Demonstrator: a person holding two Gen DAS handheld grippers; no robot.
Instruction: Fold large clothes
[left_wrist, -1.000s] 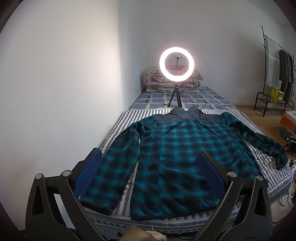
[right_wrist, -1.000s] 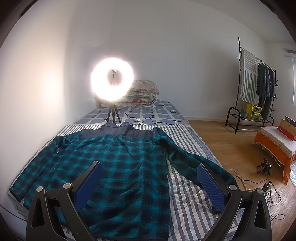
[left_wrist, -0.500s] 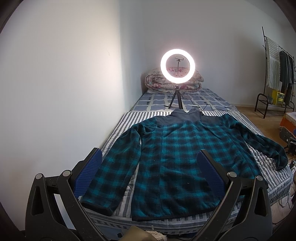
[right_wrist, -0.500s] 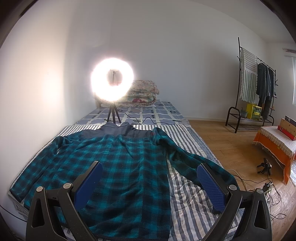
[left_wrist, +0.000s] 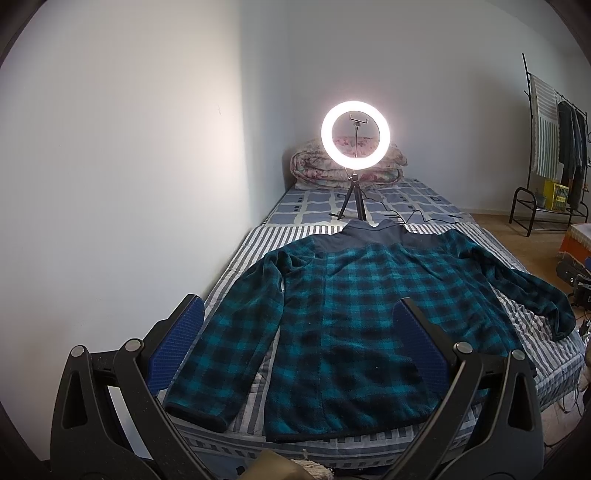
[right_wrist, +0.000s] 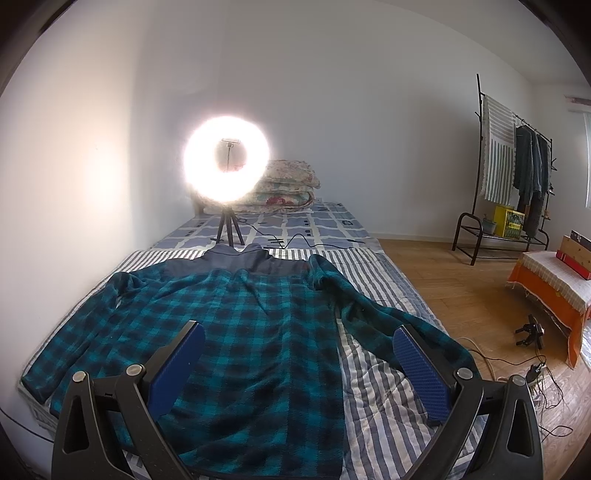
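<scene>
The left gripper was held level, its two blue-padded fingers spread wide with nothing between them. The right gripper matched it, fingers wide apart and empty.

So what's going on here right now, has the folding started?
Not yet. A teal plaid jacket lies spread flat on the striped bed, sleeves out, collar toward the ring light. A person holds the left gripper and right gripper above the near hem, both open and empty, touching nothing.
</scene>
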